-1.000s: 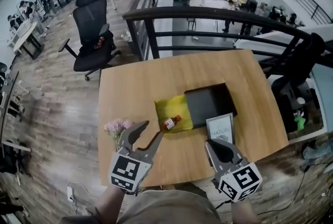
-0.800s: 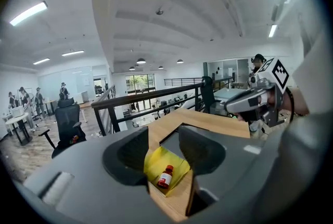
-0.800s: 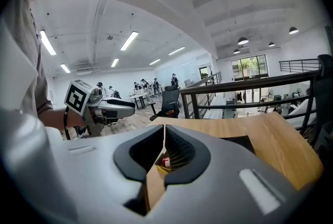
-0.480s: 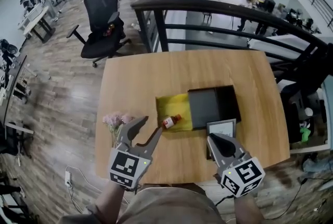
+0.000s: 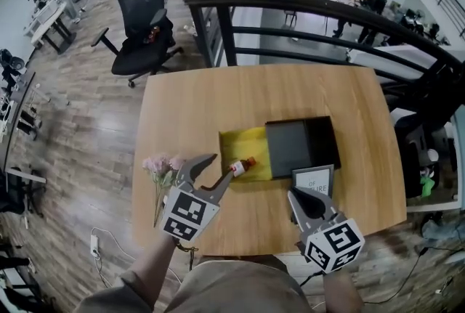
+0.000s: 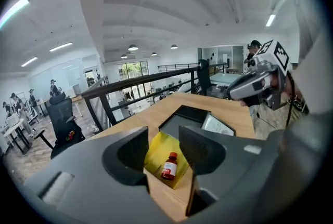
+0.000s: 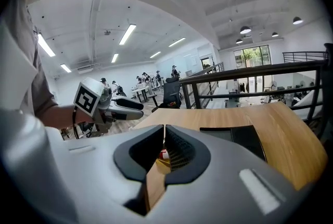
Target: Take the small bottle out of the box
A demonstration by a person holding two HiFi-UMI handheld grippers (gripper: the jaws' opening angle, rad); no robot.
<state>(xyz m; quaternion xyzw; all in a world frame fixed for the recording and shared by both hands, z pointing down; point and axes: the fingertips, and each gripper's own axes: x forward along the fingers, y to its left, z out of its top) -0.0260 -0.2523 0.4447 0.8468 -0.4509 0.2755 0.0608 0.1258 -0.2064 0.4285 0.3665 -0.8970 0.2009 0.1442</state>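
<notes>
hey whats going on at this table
A person holds a two-jaw gripper in each hand over a wooden table. The left gripper, jaws open, is lined up just short of the small bottle lying in the yellow part of the half-open box; it isn't gripped yet. The right gripper, jaws shut and empty, hovers near the table's front edge.

A light wooden counter (image 5: 211, 97) stands below a dark curved railing (image 5: 305, 8) that crosses the top of the frame. Pink flowers (image 5: 161, 165) lie near its lower-left edge, a framed card (image 5: 314, 181) toward the lower right. A black office chair (image 5: 142, 17) sits on plank flooring (image 5: 80, 123), upper left.
</notes>
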